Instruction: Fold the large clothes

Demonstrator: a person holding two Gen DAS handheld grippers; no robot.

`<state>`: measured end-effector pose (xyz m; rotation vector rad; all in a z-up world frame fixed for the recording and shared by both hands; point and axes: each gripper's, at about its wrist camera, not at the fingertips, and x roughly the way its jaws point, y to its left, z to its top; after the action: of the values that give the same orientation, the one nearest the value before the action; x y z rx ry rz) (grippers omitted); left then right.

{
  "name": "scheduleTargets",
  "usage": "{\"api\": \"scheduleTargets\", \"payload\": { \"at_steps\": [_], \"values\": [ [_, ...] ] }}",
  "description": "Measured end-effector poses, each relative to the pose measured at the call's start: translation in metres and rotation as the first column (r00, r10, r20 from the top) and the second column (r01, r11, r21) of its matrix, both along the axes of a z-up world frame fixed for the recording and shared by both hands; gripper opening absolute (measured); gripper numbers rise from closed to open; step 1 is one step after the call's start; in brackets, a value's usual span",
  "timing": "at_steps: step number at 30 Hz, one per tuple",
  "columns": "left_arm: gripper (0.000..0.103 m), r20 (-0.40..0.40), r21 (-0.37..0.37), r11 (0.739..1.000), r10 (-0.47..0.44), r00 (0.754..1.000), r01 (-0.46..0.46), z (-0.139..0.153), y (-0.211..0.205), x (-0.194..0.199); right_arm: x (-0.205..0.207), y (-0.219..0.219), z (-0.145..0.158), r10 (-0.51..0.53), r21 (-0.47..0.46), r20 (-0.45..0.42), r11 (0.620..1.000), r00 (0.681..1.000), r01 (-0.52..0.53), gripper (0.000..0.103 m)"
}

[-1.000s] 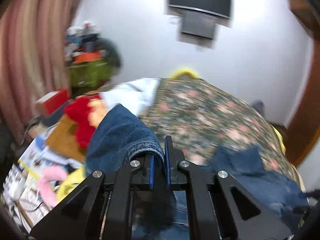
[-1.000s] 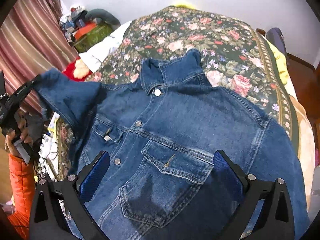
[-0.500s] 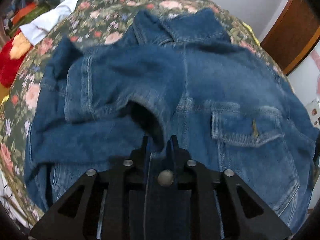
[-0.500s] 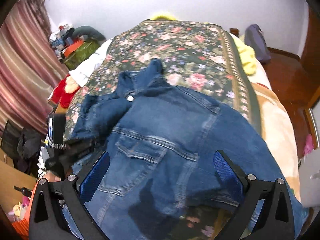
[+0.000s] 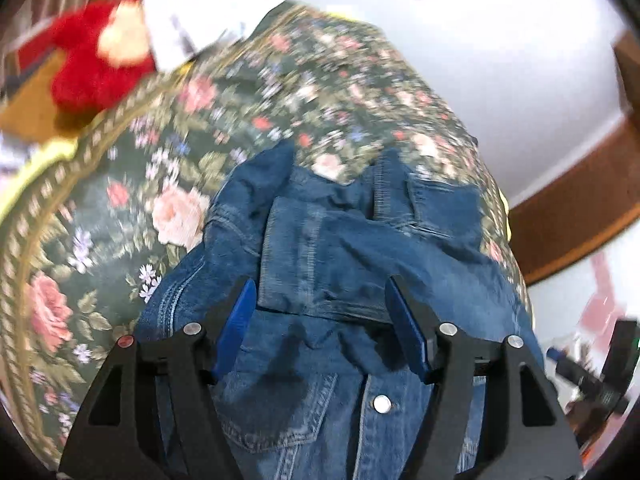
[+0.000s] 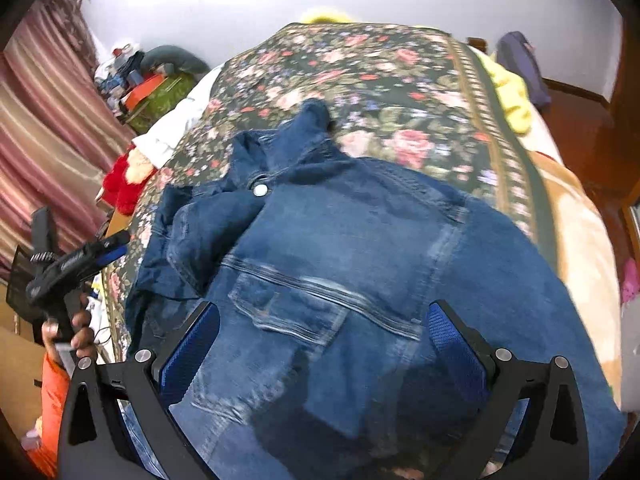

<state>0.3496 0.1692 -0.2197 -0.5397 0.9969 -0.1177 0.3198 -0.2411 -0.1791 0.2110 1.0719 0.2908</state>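
Observation:
A blue denim jacket [image 6: 360, 240] lies front up on the floral bed cover [image 6: 380, 80], collar toward the far end. Its left sleeve [image 5: 320, 256] is folded across the chest. In the left wrist view my left gripper [image 5: 320, 316] hovers just above that sleeve. Its jaws are opening, and the blue pads [image 5: 236, 320] stand apart, pressing on nothing. In the right wrist view my right gripper [image 6: 322, 340] stands wide open over the chest pocket, holding nothing. A hand [image 6: 76, 328] carries the left gripper [image 6: 114, 246] at the jacket's left side.
A red plush toy [image 5: 92, 68] and a white cloth [image 6: 180, 128] lie off the bed's left side. A yellow blanket [image 6: 508, 92] hangs on the right edge. A striped curtain [image 6: 48, 120] and piled clutter fill the left. Brown wood trim [image 5: 580, 200] runs along the right.
My left gripper carried the sleeve down onto the jacket's chest, then opened and let it go. The right gripper shifted a little over the jacket, still open.

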Motion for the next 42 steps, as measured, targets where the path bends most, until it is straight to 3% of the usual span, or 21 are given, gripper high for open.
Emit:
{"api": "scheduleTargets", "payload": {
  "at_steps": [5,8,11,15,17,21,24,27,33,37,40,42],
  "values": [
    [0.065,-0.09,-0.135,0.991,-0.014,0.996,0.002,-0.045,-0.001,0.025,0.01,0.027,-0.006,0.058,-0.007,0.0,0.998,0.998,-0.058,0.103],
    [0.065,-0.156,-0.139,0.99,0.006,0.988,-0.028,-0.069,-0.004,0.039,0.017,0.036,-0.012,0.072,-0.023,-0.009,0.997,0.997,-0.072,0.103],
    [0.05,-0.166,-0.051,0.998,0.015,0.986,-0.023,-0.08,-0.013,0.047,0.023,0.036,-0.016,0.071,-0.024,-0.023,0.997,0.997,-0.071,0.103],
    [0.016,-0.148,0.12,0.992,-0.022,0.989,0.04,-0.073,-0.035,0.056,0.027,0.029,-0.021,0.054,-0.023,-0.034,0.998,0.998,-0.055,0.103],
    [0.014,-0.109,0.192,0.979,-0.041,0.993,0.061,-0.056,-0.049,0.054,0.026,0.023,-0.021,0.041,-0.023,-0.035,0.999,0.999,-0.042,0.103],
    [0.012,0.062,0.368,0.924,-0.135,0.989,0.103,0.009,-0.091,0.037,0.023,0.008,-0.017,0.007,-0.014,-0.024,1.0,1.0,-0.007,0.103],
    [0.011,0.164,0.417,0.896,-0.243,0.956,0.156,0.056,-0.13,0.025,0.019,-0.005,-0.011,-0.02,-0.006,-0.006,1.0,1.0,0.02,0.103],
    [0.011,0.193,0.417,0.874,-0.354,0.915,0.25,0.084,-0.177,0.017,0.012,-0.02,-0.003,-0.052,0.014,0.014,0.999,0.999,0.051,0.103],
    [0.011,0.115,0.376,0.815,-0.514,0.85,0.441,0.066,-0.254,0.002,-0.006,-0.044,0.011,-0.086,0.047,0.032,0.995,0.996,0.084,0.103],
    [0.012,0.051,0.288,0.803,-0.558,0.829,0.522,0.05,-0.272,-0.006,-0.013,-0.057,0.015,-0.102,0.064,0.027,0.993,0.994,0.1,0.103],
    [0.03,0.068,0.265,0.802,-0.57,0.819,0.536,0.059,-0.269,-0.016,-0.013,-0.065,0.018,-0.112,0.079,0.018,0.991,0.994,0.11,0.103],
    [0.055,0.103,0.264,0.816,-0.553,0.827,0.514,0.07,-0.259,-0.023,-0.01,-0.067,0.019,-0.113,0.1,0.008,0.989,0.994,0.111,0.103]
  ]
}}
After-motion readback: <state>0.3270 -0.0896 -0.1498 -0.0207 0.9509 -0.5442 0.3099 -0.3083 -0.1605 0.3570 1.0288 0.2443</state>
